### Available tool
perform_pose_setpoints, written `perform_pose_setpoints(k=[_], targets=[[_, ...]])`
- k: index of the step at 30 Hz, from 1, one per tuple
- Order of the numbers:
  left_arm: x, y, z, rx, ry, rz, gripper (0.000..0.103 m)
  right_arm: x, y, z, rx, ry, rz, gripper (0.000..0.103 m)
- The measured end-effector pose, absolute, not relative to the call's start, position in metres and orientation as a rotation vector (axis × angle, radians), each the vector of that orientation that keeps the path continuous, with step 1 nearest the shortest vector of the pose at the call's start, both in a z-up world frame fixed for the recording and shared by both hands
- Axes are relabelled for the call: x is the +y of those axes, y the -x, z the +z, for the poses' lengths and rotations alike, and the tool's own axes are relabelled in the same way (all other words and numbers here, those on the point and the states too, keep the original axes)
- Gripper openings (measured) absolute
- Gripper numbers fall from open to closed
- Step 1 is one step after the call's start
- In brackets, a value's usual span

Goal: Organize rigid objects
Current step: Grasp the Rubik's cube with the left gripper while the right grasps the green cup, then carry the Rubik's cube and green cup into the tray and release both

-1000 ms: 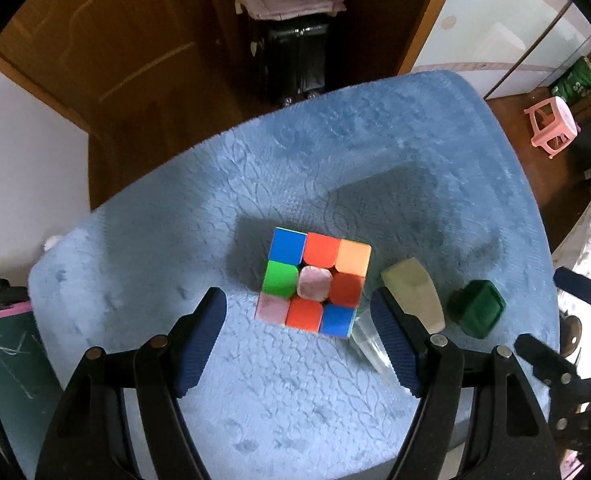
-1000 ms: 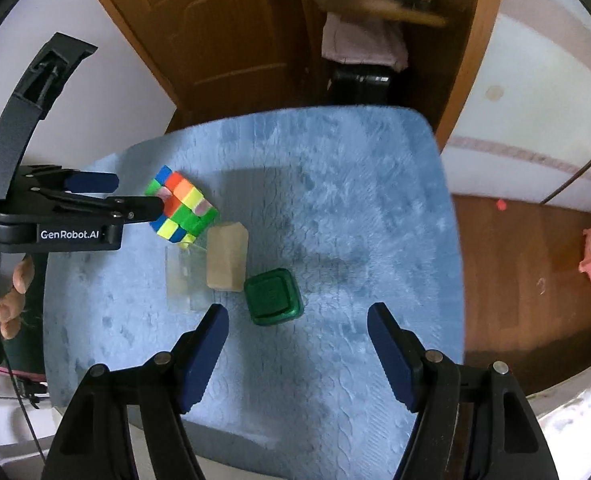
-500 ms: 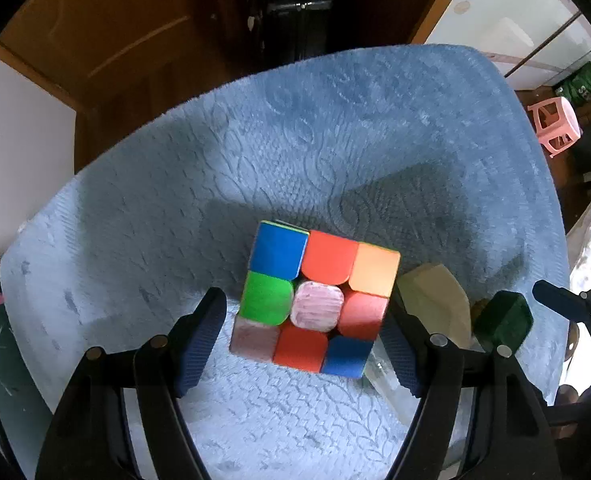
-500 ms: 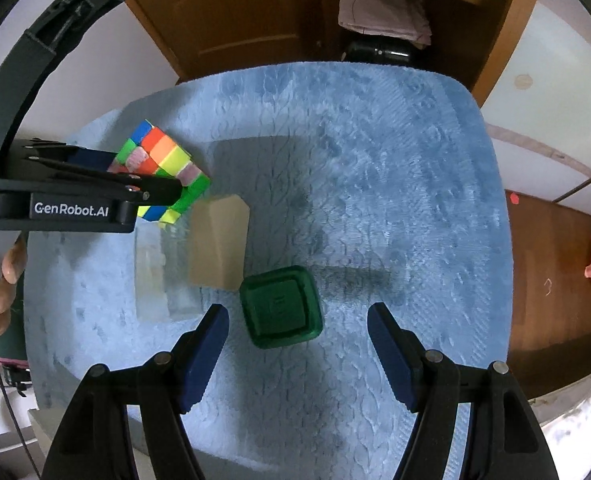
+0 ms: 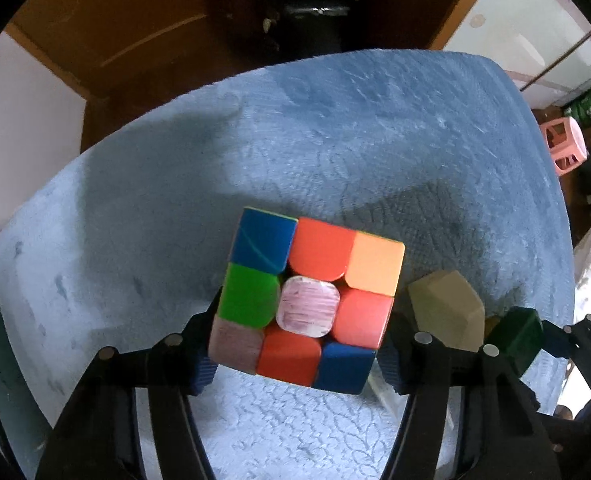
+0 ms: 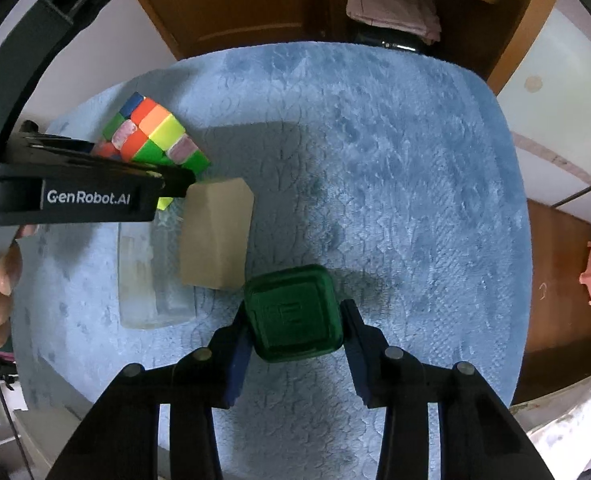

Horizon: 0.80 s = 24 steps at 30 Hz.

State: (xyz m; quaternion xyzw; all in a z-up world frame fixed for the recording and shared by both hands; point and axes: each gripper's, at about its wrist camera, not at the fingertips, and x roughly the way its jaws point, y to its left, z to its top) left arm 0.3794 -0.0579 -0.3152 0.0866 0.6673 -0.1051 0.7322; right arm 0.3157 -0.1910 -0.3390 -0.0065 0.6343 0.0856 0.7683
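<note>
I am at the grasping step with both hands. My left gripper [image 5: 295,354] has just been closing around the puzzle cube [image 5: 309,304], its pads now against the cube's sides. My right gripper [image 6: 295,344] has just been closing on the green block [image 6: 293,312], which sits clamped between its pads. The beige block [image 6: 215,236] and clear block [image 6: 147,276] lie beyond and left of my right gripper. Next I should lift both straight off the blue tabletop [image 6: 395,180].
</note>
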Motion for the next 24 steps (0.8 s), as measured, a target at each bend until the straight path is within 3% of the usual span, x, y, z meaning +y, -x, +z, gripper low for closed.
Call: perform_pose_setpoints(k=[10, 24], targets=[[-0.029, -0.346, -0.259, 1.398, -0.122, -0.191, 0.067, -0.203, -0.285, -0.298, 1.32, -0.027, 0.187, 0.042], [-0.021, -0.263, -0.151, 1.245, -0.08, -0.213, 0.067, -0.204, -0.21, -0.188, 1.13, 0.008, 0.229, 0.042]])
